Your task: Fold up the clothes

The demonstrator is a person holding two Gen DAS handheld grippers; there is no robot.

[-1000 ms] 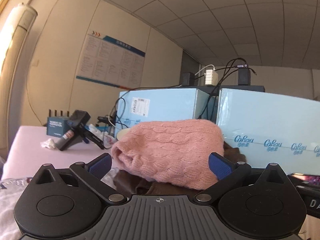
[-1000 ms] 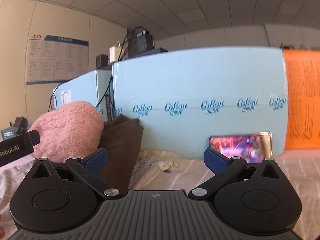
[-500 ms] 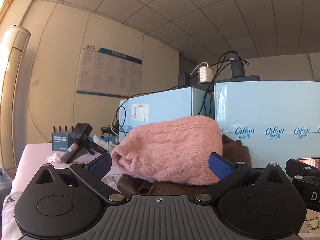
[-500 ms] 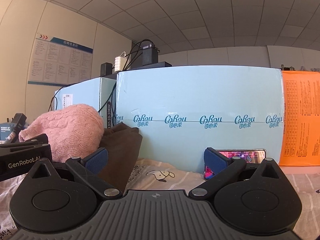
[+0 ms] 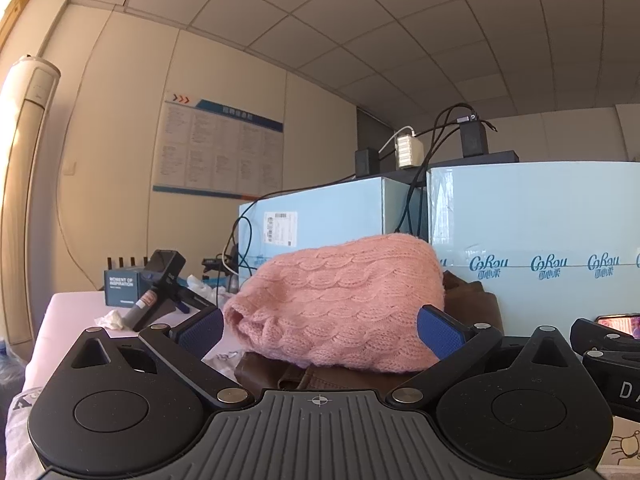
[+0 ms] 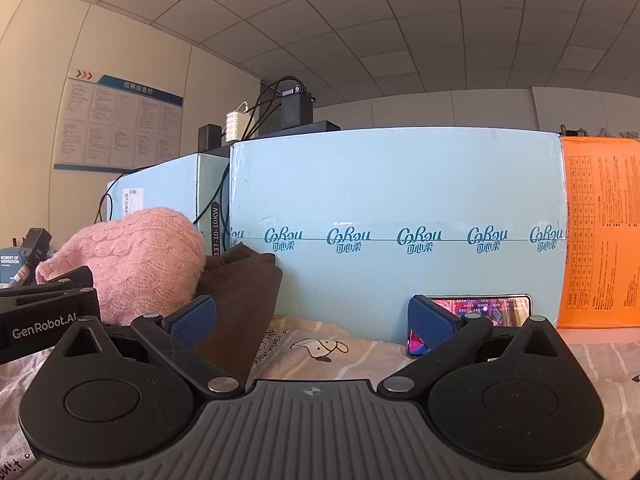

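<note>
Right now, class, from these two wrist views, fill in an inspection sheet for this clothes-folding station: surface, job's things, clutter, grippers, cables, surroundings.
Surface: striped cartoon-print cloth lies under the grippers.
Job's things: folded pink knit sweater lies on top of a folded brown garment.
Clutter: lit phone leaning on the light blue box; dark handheld device; crumpled tissue.
Grippers: left gripper open, empty; right gripper open, empty.
Cables: black cables run from chargers atop the boxes.
Surroundings: wall notice board; orange sheet.
</note>
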